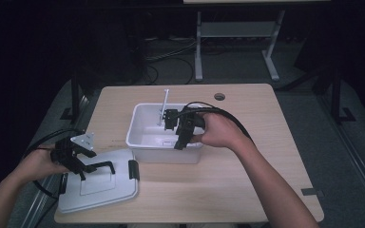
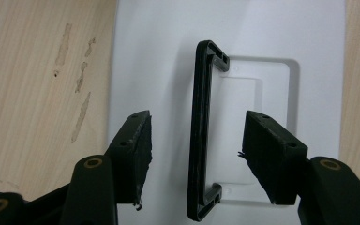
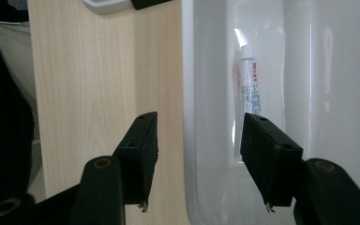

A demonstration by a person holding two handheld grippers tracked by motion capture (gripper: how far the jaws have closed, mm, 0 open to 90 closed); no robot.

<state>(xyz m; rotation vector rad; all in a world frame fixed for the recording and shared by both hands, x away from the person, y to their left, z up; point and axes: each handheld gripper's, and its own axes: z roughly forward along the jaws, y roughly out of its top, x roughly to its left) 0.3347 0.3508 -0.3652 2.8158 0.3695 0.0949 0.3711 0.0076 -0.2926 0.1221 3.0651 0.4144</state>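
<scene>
On the wooden table (image 1: pixel 247 175) I see a white bin (image 1: pixel 142 124) near the middle, its lid (image 1: pixel 100 190) lying flat at the front left corner, just beside the bin. My right gripper (image 1: pixel 180 135) hangs over the bin's near wall, jaws spread, nothing between the pads; in the right gripper view they straddle the bin wall (image 3: pixel 190 117), one jaw over bare table, the other over the inside. A small white tube (image 3: pixel 248 84) with red print lies on the bin floor just ahead of that inner jaw, apart from it, cap pointing away from the gripper. My left gripper (image 1: pixel 83 168) sits over the lid, jaws apart; the lid's black handle (image 2: pixel 199 131) runs between the pads, touching neither, closer to the left pad. A thin white stick-like thing (image 1: pixel 164 107) leans at the bin's far wall; I cannot tell what it is. The tube's lower end is hidden behind the jaw, and its print is too small to read.
</scene>
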